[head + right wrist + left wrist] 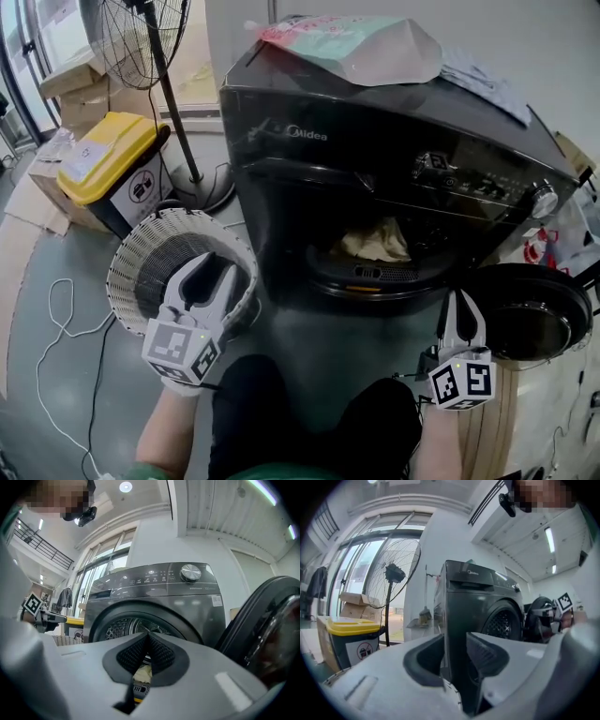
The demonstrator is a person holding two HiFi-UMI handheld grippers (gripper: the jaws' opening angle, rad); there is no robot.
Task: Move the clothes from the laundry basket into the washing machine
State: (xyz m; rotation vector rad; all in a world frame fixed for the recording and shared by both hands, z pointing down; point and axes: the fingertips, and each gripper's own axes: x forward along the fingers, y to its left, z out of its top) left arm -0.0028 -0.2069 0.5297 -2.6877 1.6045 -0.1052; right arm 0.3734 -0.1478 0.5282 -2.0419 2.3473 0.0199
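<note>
The dark grey washing machine (pixel 375 150) stands with its round door (pixel 530 314) swung open to the right. A cream garment (pixel 375 242) lies inside the drum. The white slatted laundry basket (pixel 131 253) sits on the floor to the machine's left, and its inside looks dark with no clothes showing. My left gripper (pixel 217 267) hovers over the basket's near rim, open with nothing between the jaws (pixel 454 644). My right gripper (pixel 462 298) is in front of the machine beside the door, shut and holding nothing (pixel 148 637). Beyond its tips are the drum and the cream garment (pixel 143 672).
A pedestal fan (pixel 141 37) stands behind the basket, with a yellow-lidded bin (pixel 112 159) and cardboard boxes (pixel 80 89) further left. A plastic bag (pixel 366 47) lies on top of the machine. A white cable (pixel 61 328) trails over the floor at the left.
</note>
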